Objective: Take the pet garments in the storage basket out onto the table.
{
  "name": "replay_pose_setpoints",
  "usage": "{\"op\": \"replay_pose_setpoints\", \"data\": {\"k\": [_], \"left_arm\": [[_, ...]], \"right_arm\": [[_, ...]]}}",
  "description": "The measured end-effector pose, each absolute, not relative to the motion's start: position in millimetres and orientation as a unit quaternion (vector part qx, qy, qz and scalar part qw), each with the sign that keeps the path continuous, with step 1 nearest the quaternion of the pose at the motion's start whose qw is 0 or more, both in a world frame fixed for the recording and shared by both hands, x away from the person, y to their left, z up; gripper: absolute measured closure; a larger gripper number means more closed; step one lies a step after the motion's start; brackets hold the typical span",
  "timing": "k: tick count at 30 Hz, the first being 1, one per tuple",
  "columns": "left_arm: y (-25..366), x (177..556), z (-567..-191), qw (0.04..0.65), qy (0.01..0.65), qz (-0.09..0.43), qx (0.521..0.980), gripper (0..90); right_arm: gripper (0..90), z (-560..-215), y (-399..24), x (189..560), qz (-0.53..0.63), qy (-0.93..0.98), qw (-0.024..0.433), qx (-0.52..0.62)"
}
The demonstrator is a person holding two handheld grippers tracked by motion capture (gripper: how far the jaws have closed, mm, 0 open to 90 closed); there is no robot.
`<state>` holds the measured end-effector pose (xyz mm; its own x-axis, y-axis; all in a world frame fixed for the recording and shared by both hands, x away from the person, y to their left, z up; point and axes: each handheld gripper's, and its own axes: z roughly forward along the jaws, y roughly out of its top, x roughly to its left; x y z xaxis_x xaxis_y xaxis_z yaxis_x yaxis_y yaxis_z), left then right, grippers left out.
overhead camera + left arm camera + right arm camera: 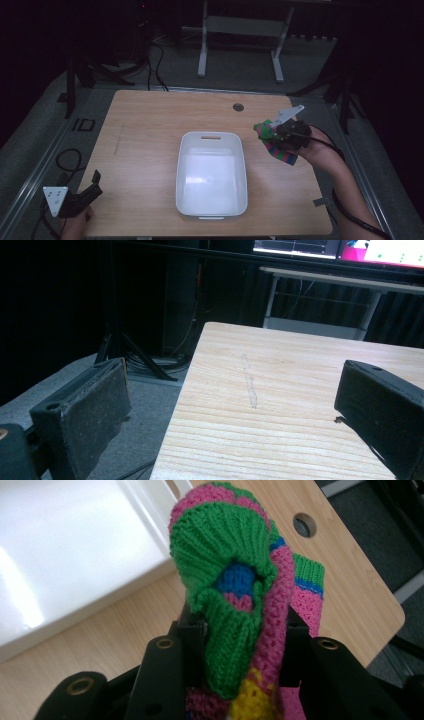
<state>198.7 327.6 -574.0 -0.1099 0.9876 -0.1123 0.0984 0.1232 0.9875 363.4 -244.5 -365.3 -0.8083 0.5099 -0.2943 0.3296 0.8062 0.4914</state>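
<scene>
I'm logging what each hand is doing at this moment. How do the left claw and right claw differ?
The left claw is open with nothing between its jaws; the right claw is shut on a knitted sock. The left sits at the table's near-left corner; the right is beside the white bin. Both are hand-held.

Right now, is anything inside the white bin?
The white bin looks empty, bare floor showing. The knitted sock is outside it, clamped in the right gripper.

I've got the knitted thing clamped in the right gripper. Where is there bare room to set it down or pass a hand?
The white bin looks empty. Bare wood lies between the bin and the table's left edge, and along the far edge up to the round hole. The left gripper sits open at the near left corner. It is tightest right of the bin, where the right gripper holds the knitted piece.
</scene>
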Motion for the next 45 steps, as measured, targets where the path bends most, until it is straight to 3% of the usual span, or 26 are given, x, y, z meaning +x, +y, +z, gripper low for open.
{"op": "replay_pose_setpoints", "data": {"k": [21,45], "left_arm": [[327.0,198.5,-574.0,0.474,0.577,0.47,0.47,1.8],[326.3,198.4,-574.1,0.473,0.575,0.471,0.472,1.8]], "right_arm": [[65.0,-457.6,-241.9,405.2,0.2,0.916,0.193,0.288],[63.8,-529.7,-237.1,421.3,0.194,0.91,0.159,0.331]]}}
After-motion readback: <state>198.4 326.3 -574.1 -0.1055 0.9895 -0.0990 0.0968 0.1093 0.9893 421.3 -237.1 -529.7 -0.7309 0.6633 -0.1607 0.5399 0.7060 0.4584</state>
